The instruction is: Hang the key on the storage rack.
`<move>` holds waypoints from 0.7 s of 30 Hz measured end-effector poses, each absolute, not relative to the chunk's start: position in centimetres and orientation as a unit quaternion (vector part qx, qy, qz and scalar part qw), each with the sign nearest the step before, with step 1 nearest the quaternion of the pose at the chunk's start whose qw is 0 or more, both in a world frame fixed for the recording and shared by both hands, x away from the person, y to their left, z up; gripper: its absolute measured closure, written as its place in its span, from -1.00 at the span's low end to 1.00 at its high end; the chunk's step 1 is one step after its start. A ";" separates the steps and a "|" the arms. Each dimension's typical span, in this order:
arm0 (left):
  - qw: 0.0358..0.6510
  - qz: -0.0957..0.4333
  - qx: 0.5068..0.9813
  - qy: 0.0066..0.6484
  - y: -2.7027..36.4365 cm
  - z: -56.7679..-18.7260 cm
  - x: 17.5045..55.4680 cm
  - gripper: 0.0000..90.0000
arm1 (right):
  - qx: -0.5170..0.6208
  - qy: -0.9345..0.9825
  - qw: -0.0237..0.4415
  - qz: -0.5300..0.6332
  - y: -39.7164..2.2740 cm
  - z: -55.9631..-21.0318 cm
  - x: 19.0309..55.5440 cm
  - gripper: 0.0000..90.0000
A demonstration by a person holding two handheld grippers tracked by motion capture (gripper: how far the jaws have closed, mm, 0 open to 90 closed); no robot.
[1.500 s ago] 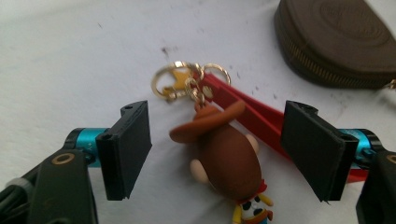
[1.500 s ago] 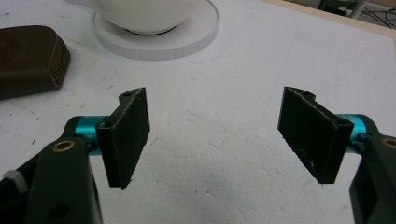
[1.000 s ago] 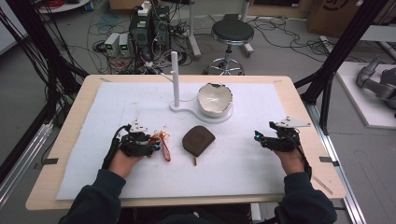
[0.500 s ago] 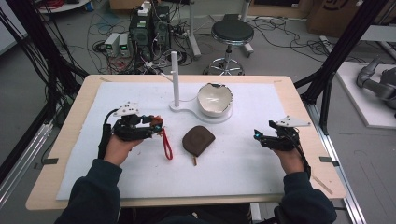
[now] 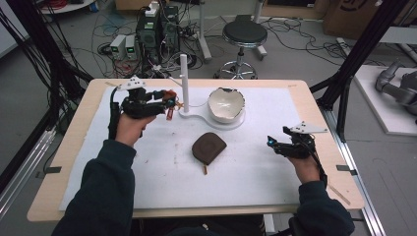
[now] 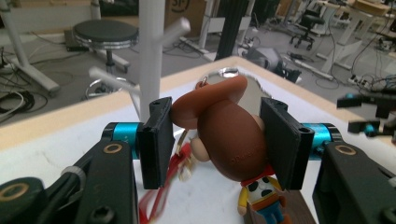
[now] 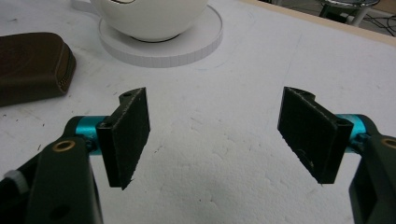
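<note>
My left gripper (image 5: 166, 102) (image 6: 217, 137) is shut on a cowboy figure keychain (image 6: 229, 140), lifted off the table just left of the white peg stand (image 5: 184, 76). The figure has a brown hat, a yellow and blue body, and a red strap (image 6: 161, 196) hanging under it; the keychain (image 5: 169, 101) shows small in the high view. The stand's post (image 6: 150, 51) rises close behind the jaws. My right gripper (image 5: 271, 144) (image 7: 217, 135) rests low over the white mat at the right, open with nothing between its pads.
A white bowl (image 5: 226, 104) sits on the stand's round base. A brown leather pouch (image 5: 208, 147) (image 7: 32, 65) lies mid-mat. The white mat (image 5: 255, 177) covers a wooden table (image 5: 64, 162). A stool (image 5: 244, 33) and cables stand beyond the far edge.
My left hand has lifted the keychain off the mat and carried it up and away toward the peg stand. The right hand has stayed where it was.
</note>
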State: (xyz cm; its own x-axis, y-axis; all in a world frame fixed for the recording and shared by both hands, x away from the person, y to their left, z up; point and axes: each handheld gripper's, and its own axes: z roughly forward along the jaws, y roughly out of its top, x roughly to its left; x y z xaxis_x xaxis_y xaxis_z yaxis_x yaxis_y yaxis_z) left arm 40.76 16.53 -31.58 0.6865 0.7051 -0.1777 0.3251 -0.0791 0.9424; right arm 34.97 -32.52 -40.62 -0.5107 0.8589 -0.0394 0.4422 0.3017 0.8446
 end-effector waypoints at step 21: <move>0.578 0.183 0.710 0.357 14.4 -26.9 44.7 0.03 | 0.421 0.767 0.252 0.414 -32.6 -40.6 34.9 -0.43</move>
State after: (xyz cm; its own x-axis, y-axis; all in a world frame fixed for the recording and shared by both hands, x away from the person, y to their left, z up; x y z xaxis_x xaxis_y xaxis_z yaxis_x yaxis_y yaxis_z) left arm 44.70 14.41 -26.90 0.6776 0.7194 -0.1530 0.2961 -0.0764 0.9521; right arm 34.90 -32.58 -40.58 -0.5185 0.8543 -0.0365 0.4374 0.3016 0.8472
